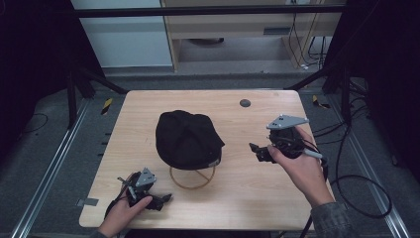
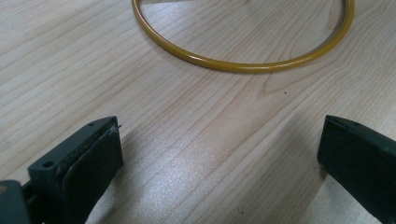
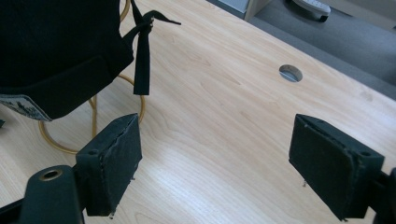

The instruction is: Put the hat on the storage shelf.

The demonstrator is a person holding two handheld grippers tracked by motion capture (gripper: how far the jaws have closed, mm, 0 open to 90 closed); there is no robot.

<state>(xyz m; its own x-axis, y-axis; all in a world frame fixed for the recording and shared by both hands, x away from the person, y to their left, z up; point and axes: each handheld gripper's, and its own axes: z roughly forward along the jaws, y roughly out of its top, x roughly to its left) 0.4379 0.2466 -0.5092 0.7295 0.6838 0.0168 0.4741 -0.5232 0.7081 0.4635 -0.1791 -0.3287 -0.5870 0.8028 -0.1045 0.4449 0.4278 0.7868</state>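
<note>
Black cap [image 1: 187,140] on stand – between both gaping tongs, seemingly untouched.

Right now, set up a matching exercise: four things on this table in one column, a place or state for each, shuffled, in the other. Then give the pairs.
Things:
1. black cap
2. yellow wire stand
3. left hand-held gripper
4. round hole

Places or states:
A. far right part of the tabletop
B. near left edge, jaws open
C. sits on the stand, mid-table
D. ring base resting on the wood under the cap

Pairs: 1-C, 2-D, 3-B, 4-A
</note>
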